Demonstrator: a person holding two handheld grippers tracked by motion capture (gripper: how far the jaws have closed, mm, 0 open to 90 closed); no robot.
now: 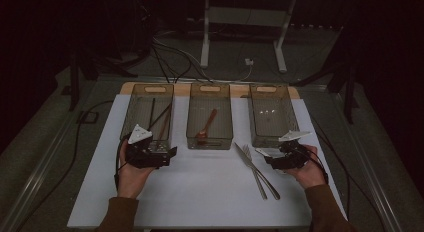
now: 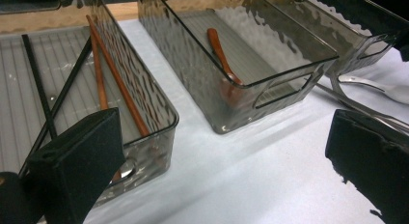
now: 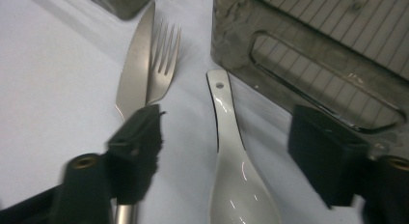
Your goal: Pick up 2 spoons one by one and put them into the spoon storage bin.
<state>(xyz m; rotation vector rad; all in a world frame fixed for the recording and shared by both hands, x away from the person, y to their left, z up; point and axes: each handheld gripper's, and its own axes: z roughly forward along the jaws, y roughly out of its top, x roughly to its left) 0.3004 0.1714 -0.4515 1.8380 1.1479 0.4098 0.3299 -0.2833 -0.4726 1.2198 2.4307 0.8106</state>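
From above, the right gripper sits by the right-hand bin, the left gripper by the left bin. Left gripper view: jaws wide open, nothing between them. Right gripper view: jaws straddle the white ceramic spoon on the bench, not pinching it; knife and fork lie just beside.

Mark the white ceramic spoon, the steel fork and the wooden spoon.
white ceramic spoon (image 3: 226, 137), right gripper view, on its handle.
steel fork (image 3: 166, 45), right gripper view, on its tines.
brown wooden spoon (image 2: 218, 48), left gripper view, on its handle.
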